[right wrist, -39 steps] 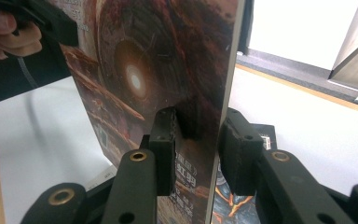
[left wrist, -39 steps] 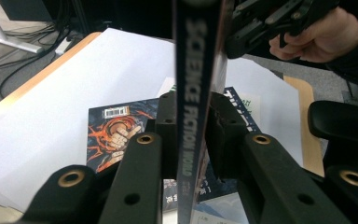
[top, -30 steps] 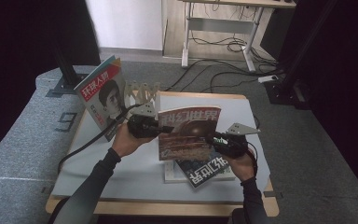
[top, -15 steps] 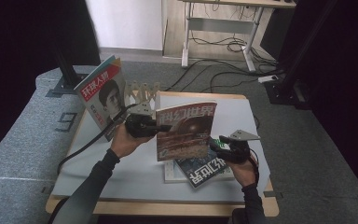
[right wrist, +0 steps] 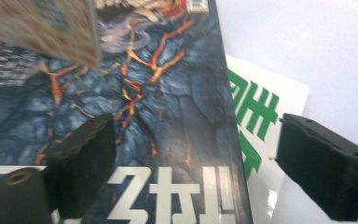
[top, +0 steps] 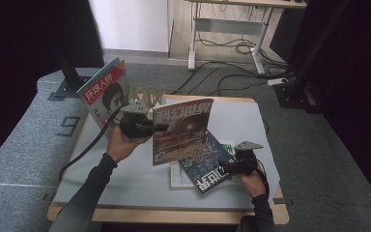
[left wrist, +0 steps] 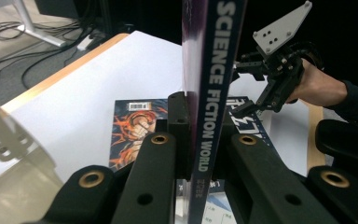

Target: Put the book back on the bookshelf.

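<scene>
The lifted magazine (top: 181, 130) hides part of the dark magazine (top: 207, 166) beneath.

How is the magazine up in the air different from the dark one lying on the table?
The lifted magazine stands upright, clamped at its spine by the left gripper; the dark magazine lies flat on the table. The lifted one has a reddish-brown cover; the dark one is blue-black with orange cracks. The right gripper, jaws open, hovers over the flat one. Both carry big white lettering.

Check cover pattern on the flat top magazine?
Dark blue-grey magazine with orange lava-like cracks; clearest in right gripper view.
</scene>
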### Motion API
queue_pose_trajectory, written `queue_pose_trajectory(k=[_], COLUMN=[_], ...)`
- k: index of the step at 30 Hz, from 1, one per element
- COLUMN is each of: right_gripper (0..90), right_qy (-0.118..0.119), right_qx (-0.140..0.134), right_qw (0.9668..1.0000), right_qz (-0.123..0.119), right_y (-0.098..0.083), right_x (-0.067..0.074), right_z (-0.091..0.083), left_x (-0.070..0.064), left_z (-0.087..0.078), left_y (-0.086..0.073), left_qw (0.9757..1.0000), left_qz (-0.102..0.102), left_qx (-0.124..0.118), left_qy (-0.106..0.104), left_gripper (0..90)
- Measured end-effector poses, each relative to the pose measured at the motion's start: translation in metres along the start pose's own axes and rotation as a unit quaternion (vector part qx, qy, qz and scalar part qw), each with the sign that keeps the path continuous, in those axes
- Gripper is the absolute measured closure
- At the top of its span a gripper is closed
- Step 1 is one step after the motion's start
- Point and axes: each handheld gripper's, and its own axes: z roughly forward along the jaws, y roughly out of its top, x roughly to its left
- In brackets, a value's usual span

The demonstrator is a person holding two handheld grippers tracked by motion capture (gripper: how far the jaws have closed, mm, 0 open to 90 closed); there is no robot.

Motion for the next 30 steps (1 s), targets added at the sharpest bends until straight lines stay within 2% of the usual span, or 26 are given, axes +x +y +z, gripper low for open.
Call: queue_pose_trajectory(k=[3, 7, 15, 20, 30], right_gripper=[0.3, 0.0, 0.0, 0.0, 0.0], right_qy=[-0.008, -0.006, 0.001, 0.008, 0.040], right_qx=[0.006, 0.002, 0.019, 0.016, 0.006], right_qw=[0.9999, 0.9997, 0.9996, 0.9994, 0.9959], right_qz=[0.014, 0.025, 0.023, 0.031, 0.082], right_y=[-0.003, -0.007, -0.017, -0.020, -0.029], right_x=[-0.002, -0.005, -0.005, -0.006, -0.015], right_z=[0.002, 0.001, 0.005, 0.005, 0.009], left_x=[0.000, 0.000, 0.001, 0.004, 0.011], left_z=[-0.006, -0.015, -0.032, -0.042, -0.064], left_y=[0.001, 0.002, 0.003, 0.001, -0.006], left_qw=[0.9999, 0.9995, 0.9979, 0.9968, 0.9935], left_qz=[0.002, 0.003, 0.002, -0.003, -0.020], left_qx=[0.005, 0.010, 0.022, 0.024, 0.024], left_qy=[0.012, 0.030, 0.060, 0.076, 0.109], left_gripper=[84.2, 84.2, 84.2, 84.2, 84.1])
